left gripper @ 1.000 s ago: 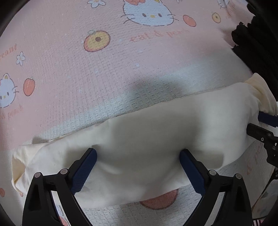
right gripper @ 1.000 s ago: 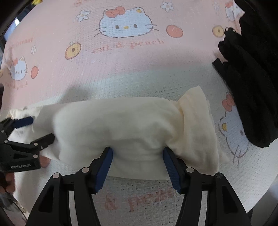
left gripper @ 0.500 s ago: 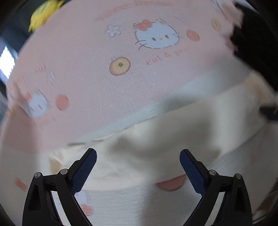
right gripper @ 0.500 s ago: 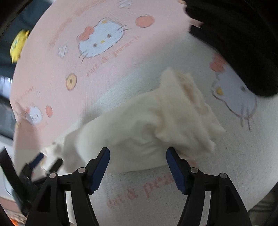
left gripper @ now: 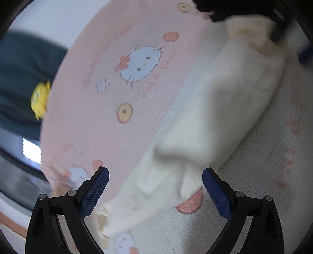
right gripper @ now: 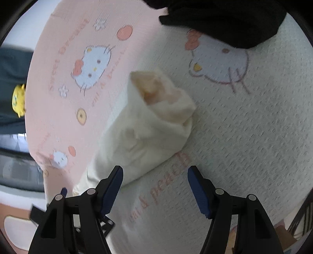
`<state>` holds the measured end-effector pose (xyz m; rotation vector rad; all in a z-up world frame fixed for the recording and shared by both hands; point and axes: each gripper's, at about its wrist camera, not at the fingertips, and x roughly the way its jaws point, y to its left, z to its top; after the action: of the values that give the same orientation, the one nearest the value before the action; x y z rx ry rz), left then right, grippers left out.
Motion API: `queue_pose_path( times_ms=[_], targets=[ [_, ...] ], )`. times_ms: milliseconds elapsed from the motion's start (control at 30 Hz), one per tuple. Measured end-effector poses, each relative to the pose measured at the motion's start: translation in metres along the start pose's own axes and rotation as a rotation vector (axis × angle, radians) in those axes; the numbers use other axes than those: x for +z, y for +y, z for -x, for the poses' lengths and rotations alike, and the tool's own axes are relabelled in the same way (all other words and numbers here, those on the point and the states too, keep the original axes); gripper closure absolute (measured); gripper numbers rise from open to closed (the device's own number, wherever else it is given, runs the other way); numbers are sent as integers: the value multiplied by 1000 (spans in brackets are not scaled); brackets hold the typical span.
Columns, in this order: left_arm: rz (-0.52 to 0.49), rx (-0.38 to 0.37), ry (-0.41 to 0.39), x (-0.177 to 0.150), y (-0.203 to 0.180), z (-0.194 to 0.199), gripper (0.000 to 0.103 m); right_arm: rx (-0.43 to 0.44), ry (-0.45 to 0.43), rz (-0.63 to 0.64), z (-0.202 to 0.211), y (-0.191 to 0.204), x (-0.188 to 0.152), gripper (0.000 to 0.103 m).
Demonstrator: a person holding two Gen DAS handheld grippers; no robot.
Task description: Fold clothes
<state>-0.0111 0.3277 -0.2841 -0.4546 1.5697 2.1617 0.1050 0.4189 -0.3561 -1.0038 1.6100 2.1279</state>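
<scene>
Blanket [right gripper: 244, 127] is pink and white with cat faces; printed text reads roughly "cat & peach", blurred. Yellow toy [right gripper: 18, 99] sits off the blanket's left edge. Left gripper [left gripper: 155, 192] is spread wide, empty, touching nothing; the cream garment [left gripper: 205, 121], folded into a long roll, runs diagonally across the bed, its near end between the blue pads. Right gripper [right gripper: 155, 188] is also spread wide and empty; the cream garment [right gripper: 148, 132] lies just ahead, nearest its left finger. Black clothing [right gripper: 225, 17] is piled at the far edge.
</scene>
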Motion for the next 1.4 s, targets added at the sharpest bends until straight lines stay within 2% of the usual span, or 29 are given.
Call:
queue_pose_path(
  times_ms=[100,233,367,500,633,700,733,767,800,833,867,967,1167,1267,1400],
  targets=[
    [-87,54,-7,-6,-16,1,5,29,-31,-27,-3,-6,5,35],
    [-108,49,-12,-8,-17,6,5,109,-76,-18,9,0,18,27],
    [-105,21,-26,-3,-15,6,5,151,-109,6,17,9,32,26],
    [-106,-2,-40,3,-18,-2,5,134,-135,67,22,22,43,26],
    [-92,-43,-36,5,-16,-7,5,99,-157,200,8,39,50,16],
    [-85,-56,-31,5,-15,-8,5,67,-173,251,2,47,50,15],
    [-83,-59,-29,5,-14,-8,5,49,-183,269,-1,50,50,16],
    [-86,-53,-30,5,-15,-6,5,30,-193,285,-4,53,50,26],
    [-89,-46,-31,4,-16,-4,5,2,-200,288,-7,54,51,37],
    [-98,-32,-36,4,-18,-2,5,-17,-184,278,-8,52,53,64],
    [-107,-18,-41,5,-19,0,5,-31,-169,266,-9,50,55,70],
    [-140,19,-60,7,-24,5,5,40,-151,195,0,43,61,76],
    [-183,71,-80,18,-28,12,5,130,-176,246,18,64,70,78],
    [-168,54,-100,28,-26,18,5,163,-178,256,24,73,75,78],
    [-120,-13,-132,43,-25,28,5,170,-161,251,22,81,84,78]
  ],
)
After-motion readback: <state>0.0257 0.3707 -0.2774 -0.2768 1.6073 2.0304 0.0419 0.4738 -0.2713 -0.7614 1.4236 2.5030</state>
